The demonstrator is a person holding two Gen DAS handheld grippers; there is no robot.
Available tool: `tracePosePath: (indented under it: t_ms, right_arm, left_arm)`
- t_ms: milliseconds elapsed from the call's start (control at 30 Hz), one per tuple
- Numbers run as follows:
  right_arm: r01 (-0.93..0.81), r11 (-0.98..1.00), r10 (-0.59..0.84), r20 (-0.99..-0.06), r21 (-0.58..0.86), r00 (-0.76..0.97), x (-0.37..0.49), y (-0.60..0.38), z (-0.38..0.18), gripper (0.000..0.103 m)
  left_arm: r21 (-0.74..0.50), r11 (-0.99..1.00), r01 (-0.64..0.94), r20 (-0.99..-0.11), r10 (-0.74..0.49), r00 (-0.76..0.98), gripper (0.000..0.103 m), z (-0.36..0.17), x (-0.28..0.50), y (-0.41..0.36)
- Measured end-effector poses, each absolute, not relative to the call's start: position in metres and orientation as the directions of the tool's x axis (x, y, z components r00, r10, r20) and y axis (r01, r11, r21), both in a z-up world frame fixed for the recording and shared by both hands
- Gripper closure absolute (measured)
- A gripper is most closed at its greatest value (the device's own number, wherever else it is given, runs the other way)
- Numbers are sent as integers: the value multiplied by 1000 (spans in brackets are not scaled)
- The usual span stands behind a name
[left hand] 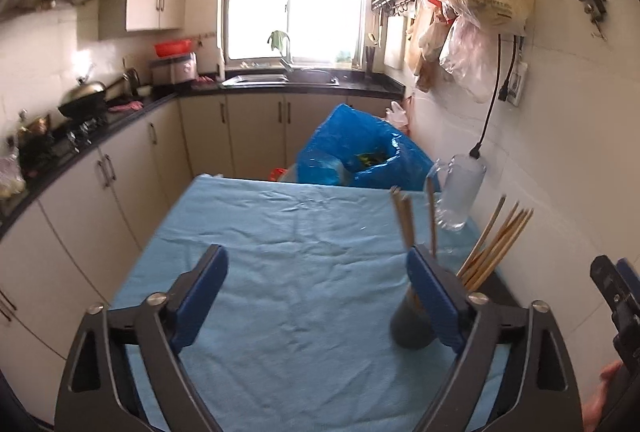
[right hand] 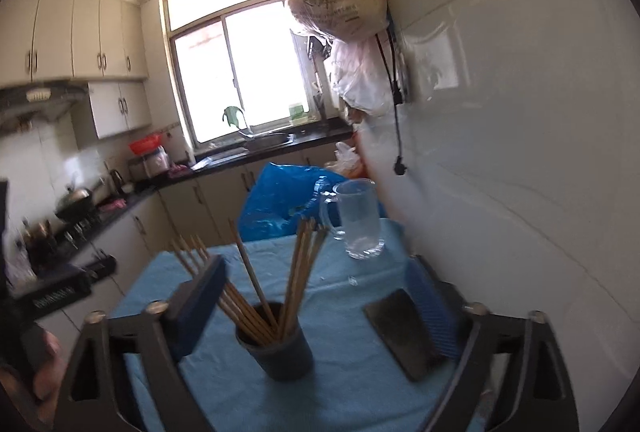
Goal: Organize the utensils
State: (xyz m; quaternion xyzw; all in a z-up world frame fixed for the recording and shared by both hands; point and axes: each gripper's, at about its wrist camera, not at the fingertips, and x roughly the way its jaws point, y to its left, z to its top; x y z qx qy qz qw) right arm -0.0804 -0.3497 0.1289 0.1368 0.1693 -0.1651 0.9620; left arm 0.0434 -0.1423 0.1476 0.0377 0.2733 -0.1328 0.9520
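A dark grey cup (right hand: 280,350) stands on the blue tablecloth (right hand: 352,384) and holds several wooden chopsticks (right hand: 298,272) that fan upward. In the left wrist view the cup (left hand: 410,328) sits partly behind my left gripper's right finger (left hand: 434,300), with chopsticks (left hand: 494,252) sticking out. My left gripper (left hand: 316,296) is open and empty above the cloth (left hand: 288,240). My right gripper (right hand: 316,306) is open and empty, its fingers on either side of the cup.
A clear glass mug (right hand: 358,220) stands at the table's far right by the white wall. A dark flat block (right hand: 404,332) lies on the cloth right of the cup. A blue plastic bag (left hand: 360,151) sits beyond the table. Kitchen counters (left hand: 100,135) run along the left.
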Motion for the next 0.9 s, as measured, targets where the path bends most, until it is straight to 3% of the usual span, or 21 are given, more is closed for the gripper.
tracePosePath:
  t_ms: [267, 467, 900]
  right_arm:
    - [429, 897, -349, -427, 105, 834, -112, -306, 100, 0]
    - [456, 886, -372, -467, 79, 803, -119, -287, 86, 0]
    - [446, 895, -382, -501, 8, 777, -111, -263, 82, 0]
  left_arm:
    - [75, 967, 245, -583, -157, 797, 5, 109, 3, -102]
    - [146, 969, 198, -582, -77, 809, 3, 91, -8, -83]
    - [206, 961, 185, -583, -31, 812, 3, 75, -18, -77]
